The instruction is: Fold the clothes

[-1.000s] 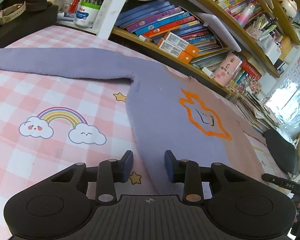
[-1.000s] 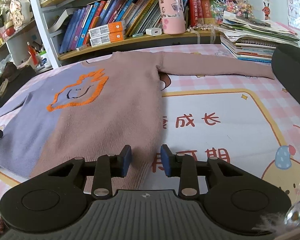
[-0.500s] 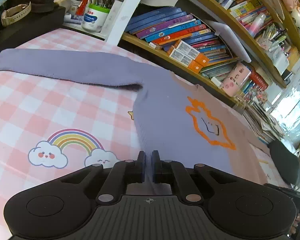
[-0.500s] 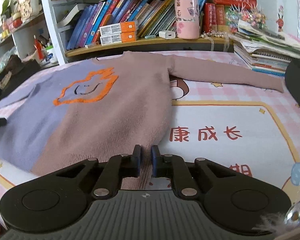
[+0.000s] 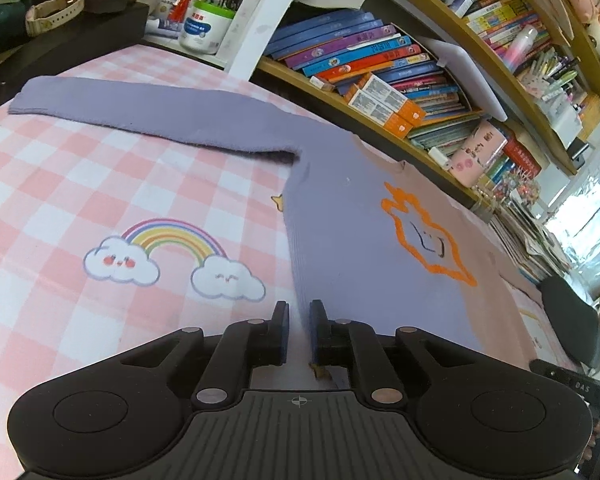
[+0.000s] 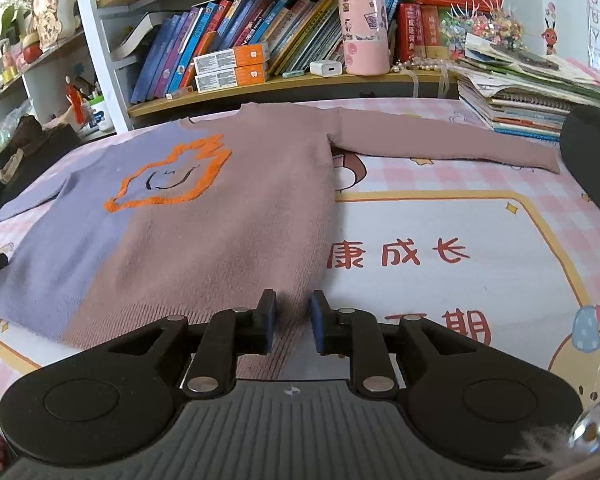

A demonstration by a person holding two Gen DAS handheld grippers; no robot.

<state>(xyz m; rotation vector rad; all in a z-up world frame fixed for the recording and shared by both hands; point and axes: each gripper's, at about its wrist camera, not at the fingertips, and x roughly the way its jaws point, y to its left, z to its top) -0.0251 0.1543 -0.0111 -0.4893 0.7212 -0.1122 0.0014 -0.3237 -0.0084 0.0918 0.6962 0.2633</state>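
Black plastic fills the near edge of both views: the left gripper [image 5: 299, 312] sits at the sweater's near lilac corner, its jaws a narrow gap apart with the hem edge running between them, though I cannot tell whether the pads actually pinch the knit. The right gripper [image 6: 291, 305] hovers over the near pinkish-brown hem with jaws parted and fabric visible between them, not clamped. Under both lies a pink checked tablecloth [image 5: 60, 184] printed with a rainbow and clouds [image 5: 172, 258] to the left and red characters [image 6: 398, 254] to the right. On it the sweater [image 6: 228, 220] lies flat, front up, hem near and collar far, lilac on its left half and pinkish-brown on its right, with an orange flame-like outline [image 6: 172, 180] around a small face on the chest. Both sleeves stretch straight out sideways, the lilac sleeve [image 5: 148, 112] to the left, the brown sleeve [image 6: 440, 142] to the right. A dark rounded object [image 6: 592, 160] sits just beyond the right cuff. Farther back a stack of notebooks [image 6: 528, 96] rests at the right, and a wooden shelf [image 6: 300, 84] holds leaning books, two orange boxes [image 6: 232, 66] and a pink cup [image 6: 364, 32].
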